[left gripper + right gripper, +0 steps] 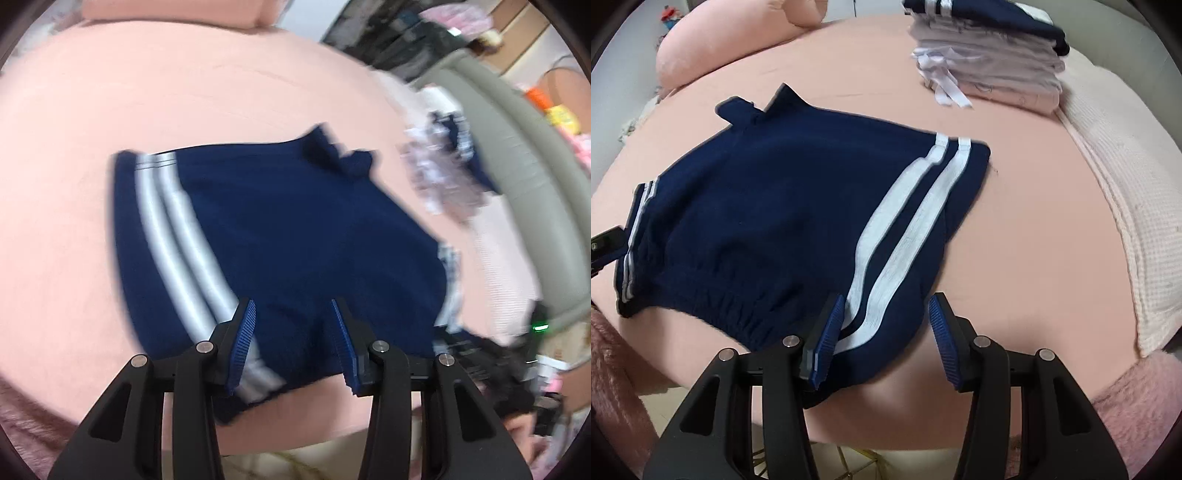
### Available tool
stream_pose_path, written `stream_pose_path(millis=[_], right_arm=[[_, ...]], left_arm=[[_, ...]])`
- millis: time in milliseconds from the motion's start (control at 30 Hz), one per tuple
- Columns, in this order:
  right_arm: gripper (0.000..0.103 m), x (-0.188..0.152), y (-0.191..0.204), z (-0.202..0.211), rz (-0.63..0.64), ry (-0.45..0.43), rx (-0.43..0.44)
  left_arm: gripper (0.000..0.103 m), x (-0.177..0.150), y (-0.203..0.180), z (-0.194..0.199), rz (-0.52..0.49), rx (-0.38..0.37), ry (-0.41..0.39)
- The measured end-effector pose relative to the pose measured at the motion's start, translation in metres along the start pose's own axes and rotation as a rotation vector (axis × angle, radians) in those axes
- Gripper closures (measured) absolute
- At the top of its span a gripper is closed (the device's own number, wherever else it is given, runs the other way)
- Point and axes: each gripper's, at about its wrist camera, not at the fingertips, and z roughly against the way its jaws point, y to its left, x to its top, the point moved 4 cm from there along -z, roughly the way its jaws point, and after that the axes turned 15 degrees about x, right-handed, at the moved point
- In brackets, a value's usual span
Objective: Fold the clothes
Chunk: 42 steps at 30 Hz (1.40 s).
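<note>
Navy shorts with two white side stripes lie spread flat on a pink bed sheet; they also show in the right wrist view, elastic waistband toward me. My left gripper is open, its jaws just above the shorts' near edge beside the stripes. My right gripper is open, its jaws either side of the striped waistband corner. The other gripper's black tip shows at the shorts' left edge.
A stack of folded clothes sits at the far right of the bed, also blurred in the left wrist view. A pink pillow lies far left. A pale waffle blanket runs along the right. A grey bed frame borders the bed.
</note>
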Motion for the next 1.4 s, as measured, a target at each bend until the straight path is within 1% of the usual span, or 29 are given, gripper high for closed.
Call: stream_pose_path(millis=[67, 100, 133, 167, 300, 400, 467, 567, 600, 633, 767, 867, 900, 933, 967, 1033, 1067, 1133, 1233, 1267, 1300, 1333, 1367, 1400], right_arm=[[0.054, 0.001, -0.003, 0.000, -0.005, -0.001, -0.026], [0.054, 0.000, -0.006, 0.001, 0.014, -0.001, -0.067], [0.052, -0.001, -0.008, 0.003, 0.029, -0.001, -0.103], [0.050, -0.002, -0.010, 0.003, 0.035, 0.000, -0.119], [0.050, -0.005, -0.016, 0.005, 0.017, 0.012, -0.133], [0.050, -0.006, -0.017, 0.007, 0.004, 0.004, -0.136], [0.050, -0.005, -0.015, 0.014, -0.014, -0.025, -0.086], [0.050, -0.006, -0.010, 0.011, -0.022, -0.021, -0.042], [0.050, -0.006, -0.008, 0.010, -0.025, -0.020, -0.027], [0.050, -0.007, -0.007, 0.010, -0.027, -0.019, -0.013], [0.048, -0.008, 0.000, 0.006, -0.038, -0.014, 0.046], [0.048, -0.009, 0.005, 0.004, -0.045, -0.011, 0.090], [0.051, -0.010, 0.007, 0.004, -0.048, -0.009, 0.105], [0.065, -0.010, 0.009, 0.003, -0.050, -0.008, 0.119], [0.072, -0.010, 0.011, 0.002, -0.053, -0.007, 0.134], [0.084, -0.013, 0.012, 0.005, -0.051, -0.005, 0.138], [0.086, -0.015, 0.012, 0.008, -0.047, -0.003, 0.132], [0.093, -0.019, 0.012, 0.014, -0.040, -0.001, 0.121], [0.092, -0.025, 0.005, 0.018, -0.058, 0.015, 0.111], [0.089, -0.024, 0.001, 0.021, -0.086, 0.009, 0.118], [0.081, -0.023, -0.003, 0.023, -0.115, 0.003, 0.126], [0.077, -0.021, -0.008, 0.028, -0.139, -0.009, 0.131], [0.077, -0.016, -0.012, 0.037, -0.150, -0.039, 0.131], [0.077, -0.011, -0.015, 0.046, -0.161, -0.068, 0.131]], left_arm=[[0.060, -0.010, 0.008, -0.009, -0.032, 0.080, 0.054], [0.060, -0.015, 0.011, -0.011, -0.047, 0.109, 0.072], [0.060, -0.021, 0.013, -0.012, -0.068, 0.137, 0.072], [0.060, -0.025, 0.014, -0.009, -0.082, 0.145, 0.052], [0.060, -0.027, 0.024, 0.005, -0.034, 0.109, 0.014], [0.060, -0.029, 0.036, 0.008, 0.045, 0.092, 0.018], [0.059, -0.034, 0.042, 0.007, 0.086, 0.058, 0.042], [0.060, -0.044, 0.049, 0.000, 0.169, -0.053, 0.114], [0.060, -0.047, 0.050, -0.002, 0.189, -0.078, 0.128], [0.061, -0.048, 0.050, -0.002, 0.194, -0.084, 0.128], [0.061, -0.046, 0.052, -0.002, 0.230, -0.119, 0.118], [0.061, -0.046, 0.046, 0.001, 0.185, -0.080, 0.101], [0.065, -0.042, 0.041, -0.002, 0.160, -0.047, 0.096], [0.076, -0.040, 0.036, -0.004, 0.133, -0.004, 0.089], [0.079, -0.038, 0.033, -0.005, 0.107, 0.043, 0.081], [0.081, -0.038, 0.027, 0.000, 0.069, 0.089, 0.067], [0.083, -0.039, 0.025, 0.002, 0.054, 0.105, 0.064], [0.083, -0.041, 0.026, 0.005, 0.036, 0.124, 0.075], [0.082, -0.042, 0.035, 0.012, 0.047, 0.099, 0.103], [0.082, -0.042, 0.038, 0.014, 0.052, 0.089, 0.112], [0.082, -0.038, 0.041, 0.018, 0.057, 0.080, 0.110], [0.079, -0.029, 0.046, 0.024, 0.065, 0.075, 0.090], [0.075, -0.018, 0.049, 0.030, 0.065, 0.075, 0.066], [0.073, -0.004, 0.051, 0.034, 0.053, 0.083, 0.033]])
